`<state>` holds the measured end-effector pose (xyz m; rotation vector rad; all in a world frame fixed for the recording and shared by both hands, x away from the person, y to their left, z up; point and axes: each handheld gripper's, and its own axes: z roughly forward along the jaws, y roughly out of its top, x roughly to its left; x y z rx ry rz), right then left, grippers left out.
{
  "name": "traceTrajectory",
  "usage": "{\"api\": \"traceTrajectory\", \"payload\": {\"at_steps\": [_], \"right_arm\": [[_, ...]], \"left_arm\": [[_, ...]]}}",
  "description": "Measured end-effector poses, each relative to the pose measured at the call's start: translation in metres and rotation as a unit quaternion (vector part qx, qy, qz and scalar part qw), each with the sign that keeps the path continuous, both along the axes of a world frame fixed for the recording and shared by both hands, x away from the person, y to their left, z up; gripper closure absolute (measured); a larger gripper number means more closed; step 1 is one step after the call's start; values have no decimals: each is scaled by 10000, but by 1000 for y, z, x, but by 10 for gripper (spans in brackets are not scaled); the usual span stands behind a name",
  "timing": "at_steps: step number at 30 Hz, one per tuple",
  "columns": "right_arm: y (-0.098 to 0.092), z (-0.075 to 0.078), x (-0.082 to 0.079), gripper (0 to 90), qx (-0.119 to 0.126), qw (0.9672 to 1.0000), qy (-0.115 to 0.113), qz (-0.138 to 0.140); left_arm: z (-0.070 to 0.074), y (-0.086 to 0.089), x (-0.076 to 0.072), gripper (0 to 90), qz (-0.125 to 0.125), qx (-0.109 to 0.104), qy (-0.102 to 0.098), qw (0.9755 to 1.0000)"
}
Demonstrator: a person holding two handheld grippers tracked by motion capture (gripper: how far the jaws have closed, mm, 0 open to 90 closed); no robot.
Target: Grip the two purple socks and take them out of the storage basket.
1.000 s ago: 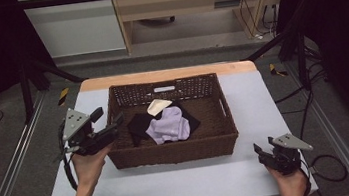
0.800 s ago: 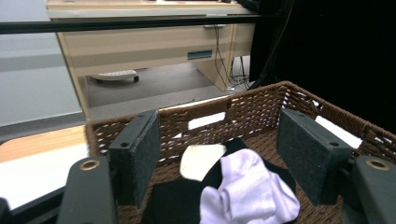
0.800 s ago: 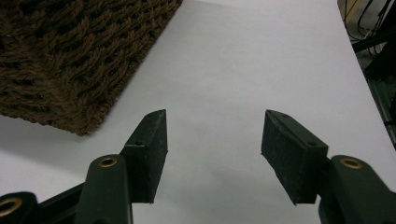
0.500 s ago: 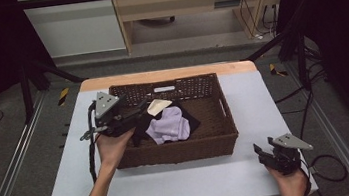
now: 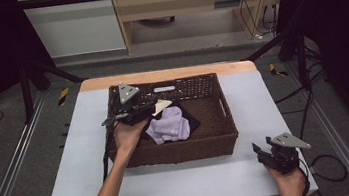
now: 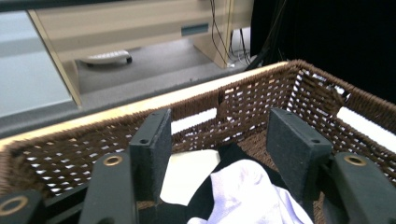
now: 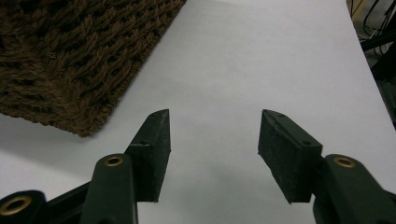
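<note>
Basket (image 5: 221,142): we see a brown wicker one on the white table (image 5: 60,167), long sides running across; its far wall almost reaches the table's wooden back edge.

Left gripper (image 5: 151,107): we find it over the basket's left end, inside the rim, pointing right toward the cloths. Its jaws have just been closing but stand well apart, with nothing pinched. In the left gripper view the lilac cloth (image 6: 247,196) sits low between the pads, not pressed by either.

Lilac cloth: crumpled in the basket's middle, lying on a black cloth (image 5: 193,123).

Cream cloth (image 5: 163,104): flat, just behind the lilac one, toward the far wall and close to the left jaw tips.

Room in basket: the right third of the floor is bare wicker; we note a handle slot in the right wall.

Right gripper (image 5: 262,148): low at the table's near right corner, well apart from the basket; jaws wide, nothing between them, white table under them. The basket's near right corner shows at upper left in the right gripper view.

Room on table: wide bare strips left, right and in front of the basket.

Edges: metal rails flank the table; cables lie on the floor to the right.
</note>
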<state>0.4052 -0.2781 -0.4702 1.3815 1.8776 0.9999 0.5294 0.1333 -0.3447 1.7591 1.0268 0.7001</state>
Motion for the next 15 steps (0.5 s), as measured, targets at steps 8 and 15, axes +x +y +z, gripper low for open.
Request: {"api": "traceTrajectory", "payload": {"at_steps": [8,15], "right_arm": [[0,0,0,445,4,10000,24,6],[1,0,1,449,9,10000,65,16]], "left_arm": [[-20,-8,18,439,-31,244,353,9991],[-33,-12,24,453,-128,501,662,9965]]}}
